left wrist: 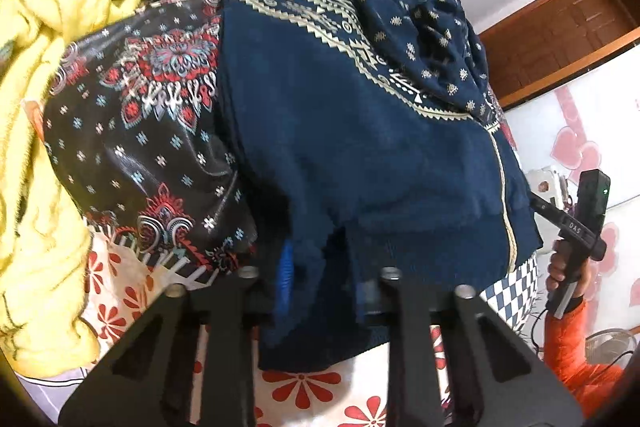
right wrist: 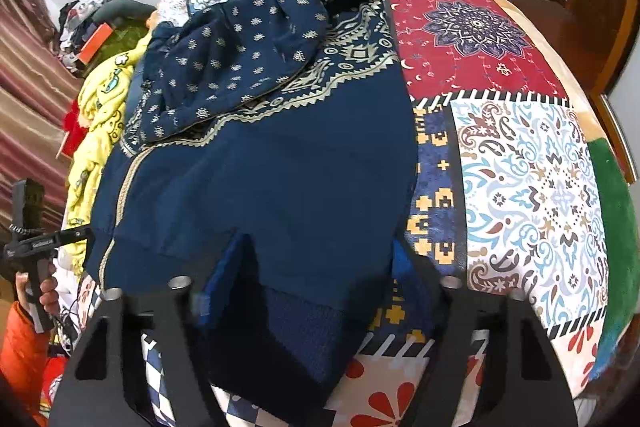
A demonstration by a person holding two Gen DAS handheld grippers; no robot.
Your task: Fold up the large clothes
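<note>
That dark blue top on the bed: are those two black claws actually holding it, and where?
Yes, it looks so. The left gripper pinches the navy garment at its ribbed bottom hem; the right gripper has the same hem between its fingers, further along.

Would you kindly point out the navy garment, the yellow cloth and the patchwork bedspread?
Navy garment (right wrist: 280, 179): right wrist view, plain lower panel.
Yellow cloth (left wrist: 48, 75): left wrist view, crumpled middle.
Patchwork bedspread (right wrist: 532, 187): right wrist view, bare paisley patch.

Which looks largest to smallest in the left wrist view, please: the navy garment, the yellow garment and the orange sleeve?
1. navy garment
2. yellow garment, partly cut off by the frame
3. orange sleeve
</note>
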